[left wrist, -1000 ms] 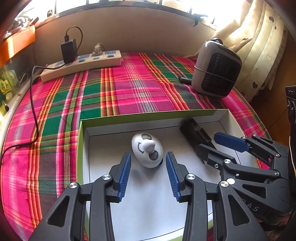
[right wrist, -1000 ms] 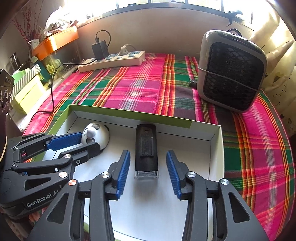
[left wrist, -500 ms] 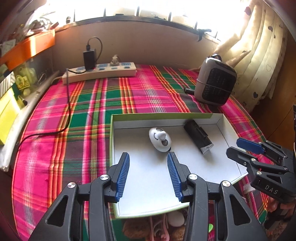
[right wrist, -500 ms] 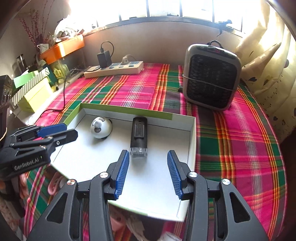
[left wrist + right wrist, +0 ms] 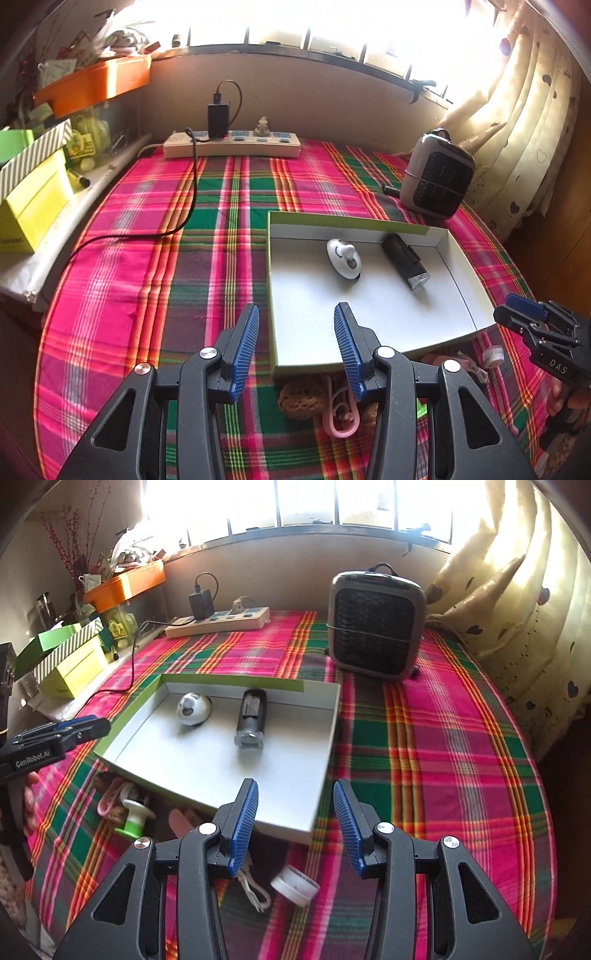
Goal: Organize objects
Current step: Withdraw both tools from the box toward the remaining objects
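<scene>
On plaid cloth (image 5: pixel 147 258) by window: white tray (image 5: pixel 369 314), heater (image 5: pixel 376 624), power strip (image 5: pixel 232 146). L/R fingers apart, empty.

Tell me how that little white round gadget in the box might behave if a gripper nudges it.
The white round gadget looks domed and smooth, so it would probably slide or spin on the bare floor of the box. Fingers may slip off its curve. It seems small and likely light.

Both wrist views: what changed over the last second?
Both grippers pulled up and back out of the box: the left gripper away from the white round gadget, the right gripper away from the black device. Both are open and empty, as before. The two items and the box stayed put.
</scene>
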Demonstrator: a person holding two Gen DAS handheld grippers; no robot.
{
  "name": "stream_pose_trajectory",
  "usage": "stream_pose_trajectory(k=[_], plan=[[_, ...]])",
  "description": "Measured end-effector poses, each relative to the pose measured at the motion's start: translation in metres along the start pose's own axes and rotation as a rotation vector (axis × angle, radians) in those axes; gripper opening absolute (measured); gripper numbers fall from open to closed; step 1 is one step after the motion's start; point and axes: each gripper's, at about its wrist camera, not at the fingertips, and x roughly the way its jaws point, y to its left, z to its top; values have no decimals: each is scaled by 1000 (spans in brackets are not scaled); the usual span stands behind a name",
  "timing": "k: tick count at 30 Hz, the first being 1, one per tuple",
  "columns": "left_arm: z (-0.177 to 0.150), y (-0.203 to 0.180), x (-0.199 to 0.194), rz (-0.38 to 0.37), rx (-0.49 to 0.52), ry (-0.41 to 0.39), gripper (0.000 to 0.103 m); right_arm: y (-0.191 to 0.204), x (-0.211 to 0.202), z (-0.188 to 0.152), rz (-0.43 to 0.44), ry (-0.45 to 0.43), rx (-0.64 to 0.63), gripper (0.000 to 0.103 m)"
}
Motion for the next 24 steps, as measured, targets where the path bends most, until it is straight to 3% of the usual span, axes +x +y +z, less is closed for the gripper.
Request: stream_pose_trajectory(k=[12, 24], plan=[[-29, 25, -9, 25, -91, 5, 41, -7, -8, -31, -25, 12, 47, 44], [-46, 30, -4, -52, -143, 47, 44, -10, -6, -47, -48, 29, 72, 49]])
